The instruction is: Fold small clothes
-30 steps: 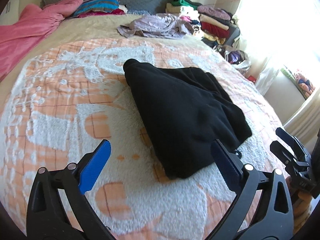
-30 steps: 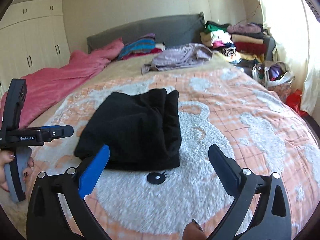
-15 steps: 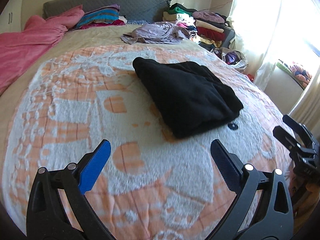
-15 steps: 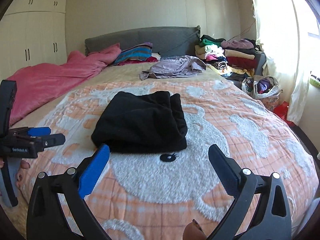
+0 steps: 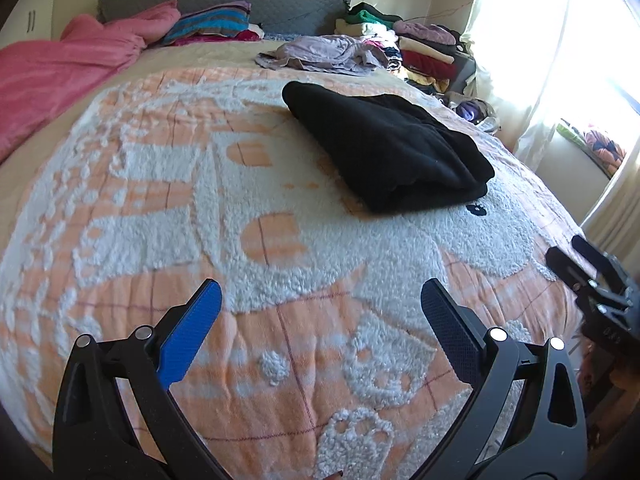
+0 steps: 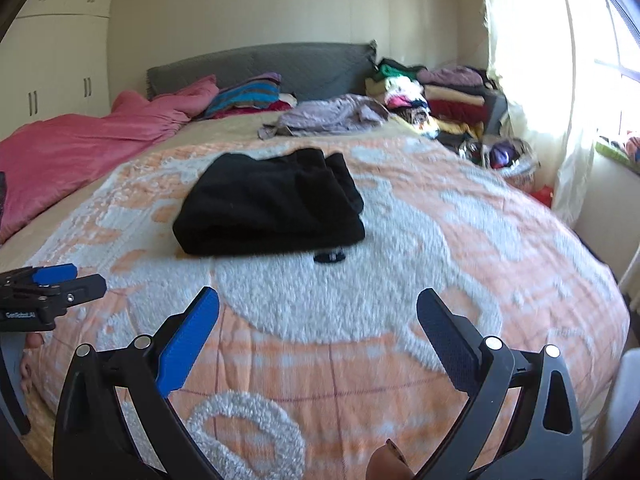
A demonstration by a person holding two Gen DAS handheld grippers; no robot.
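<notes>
The black garment (image 5: 392,152) lay folded on the bed (image 5: 280,264), apparently finished; a lilac heap (image 6: 332,116) seemed left. Left tongs (image 5: 320,320) and right tongs (image 6: 318,318) gaped wide, empty, well short of it.

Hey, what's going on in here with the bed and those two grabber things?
A person is folding small clothes with two handheld grippers. The black fleece garment lies folded into a thick bundle on the orange and white patterned bedspread. The left gripper and right gripper are both open, empty and clear of the bundle. A crumpled lilac garment lies unfolded near the grey headboard.
</notes>
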